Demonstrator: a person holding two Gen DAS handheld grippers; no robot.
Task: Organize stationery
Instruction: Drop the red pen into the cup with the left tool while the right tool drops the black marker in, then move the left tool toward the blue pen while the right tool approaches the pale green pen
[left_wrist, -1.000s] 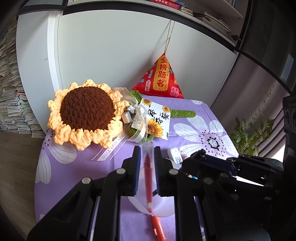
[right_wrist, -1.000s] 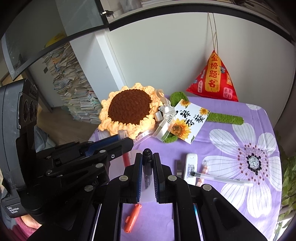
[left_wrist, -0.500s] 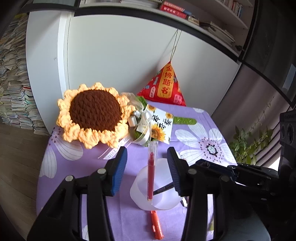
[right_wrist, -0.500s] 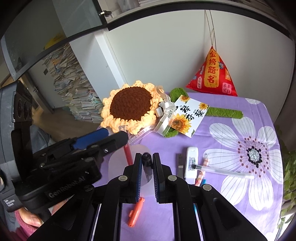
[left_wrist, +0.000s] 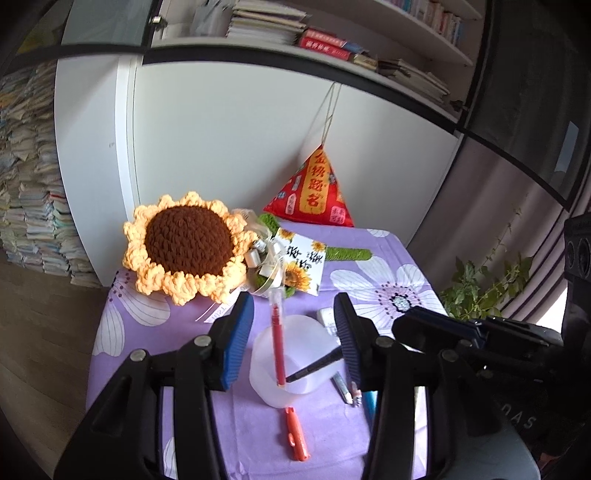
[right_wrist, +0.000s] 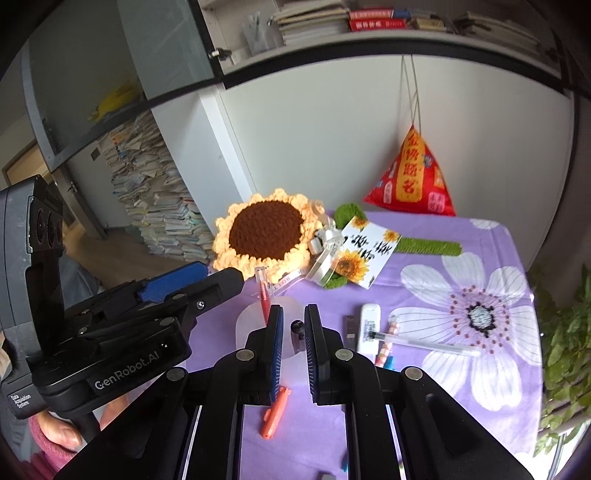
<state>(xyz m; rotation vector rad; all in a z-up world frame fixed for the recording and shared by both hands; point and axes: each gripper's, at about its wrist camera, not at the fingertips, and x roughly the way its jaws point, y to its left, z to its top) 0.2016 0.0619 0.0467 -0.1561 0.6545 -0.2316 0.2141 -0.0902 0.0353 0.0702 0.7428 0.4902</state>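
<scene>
Left wrist view: our left gripper, jaws just opened, has released the red gel pen standing in the translucent plastic cup; our right gripper clamps a black pen above that cup, to drop in.

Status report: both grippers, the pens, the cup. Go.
Left gripper open, jaws just spread, red pen released, standing in the translucent cup. Right gripper shut on black pen, over the cup. Orange cap loose on the cloth, no obstruction.
</scene>
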